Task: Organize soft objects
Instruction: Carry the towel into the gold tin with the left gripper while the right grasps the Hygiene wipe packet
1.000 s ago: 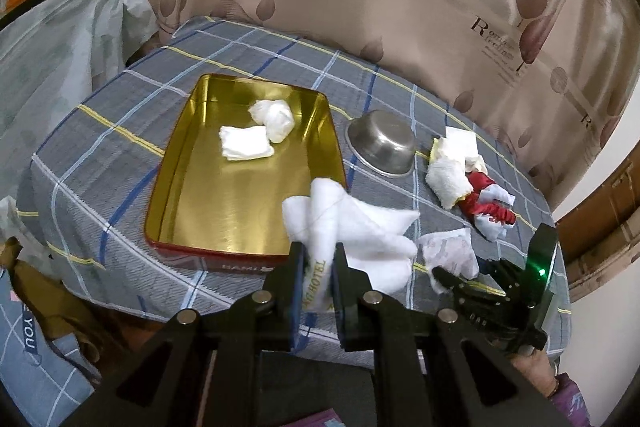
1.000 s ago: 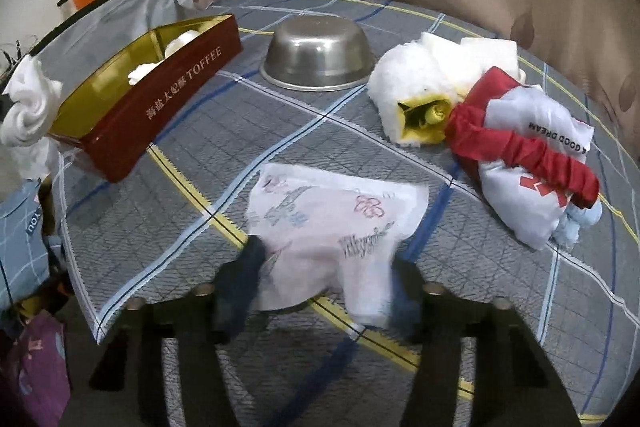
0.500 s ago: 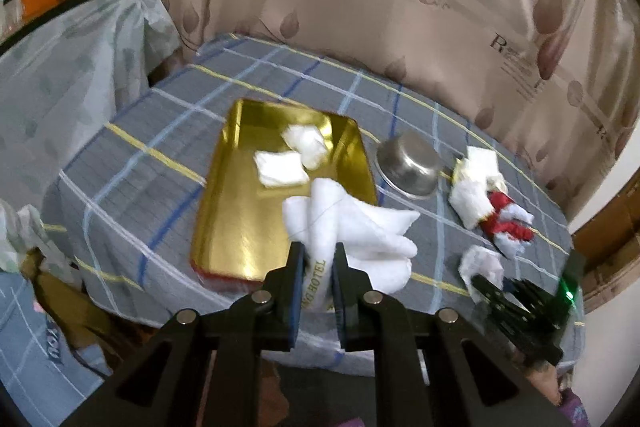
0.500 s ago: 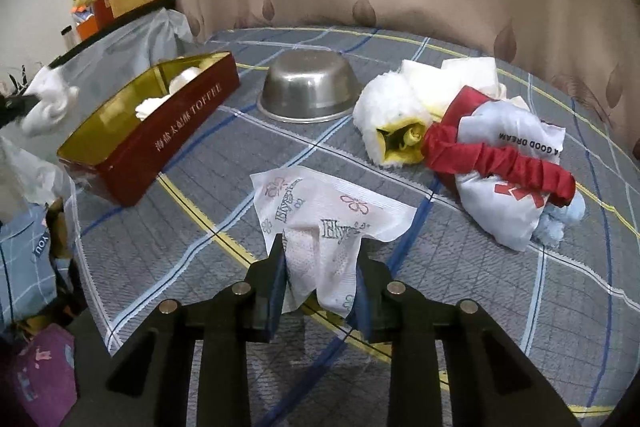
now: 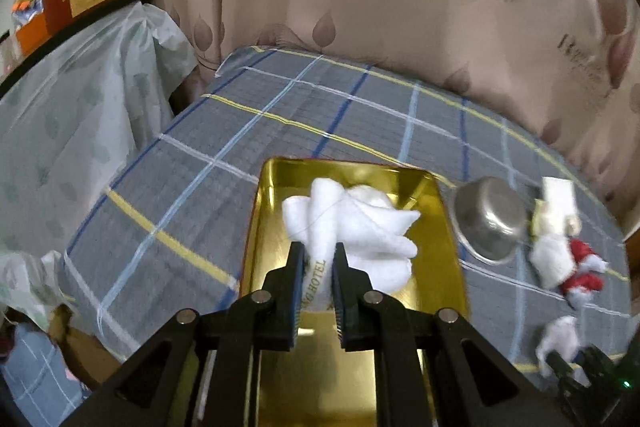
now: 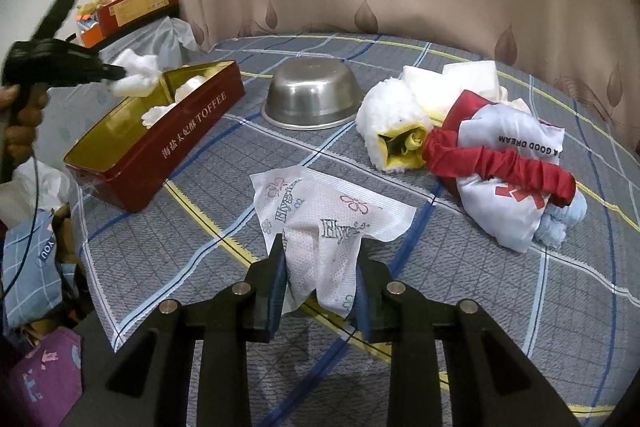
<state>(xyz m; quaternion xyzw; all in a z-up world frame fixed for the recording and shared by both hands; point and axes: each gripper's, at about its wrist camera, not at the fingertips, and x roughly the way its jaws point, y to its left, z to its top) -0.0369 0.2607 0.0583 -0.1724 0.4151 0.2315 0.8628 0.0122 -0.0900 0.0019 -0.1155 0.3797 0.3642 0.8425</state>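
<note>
My left gripper is shut on a white rolled hotel towel and holds it above the gold inside of the toffee tin. The right wrist view shows the same towel hanging over the far end of the red-walled tin, with small white cloths lying inside. My right gripper is shut on a flower-printed paper tissue. The tissue's upper part droops forward over the checked tablecloth.
An upturned steel bowl stands to the right of the tin. Further right lies a pile: a white fluffy roll with yellow lining and a white pouch wrapped in red cloth. Plastic-covered furniture stands left of the table, with a curtain behind.
The left gripper carried the towel from the table's near edge to above the tin. The right gripper's jaws closed on the tissue and raised it off the cloth.
</note>
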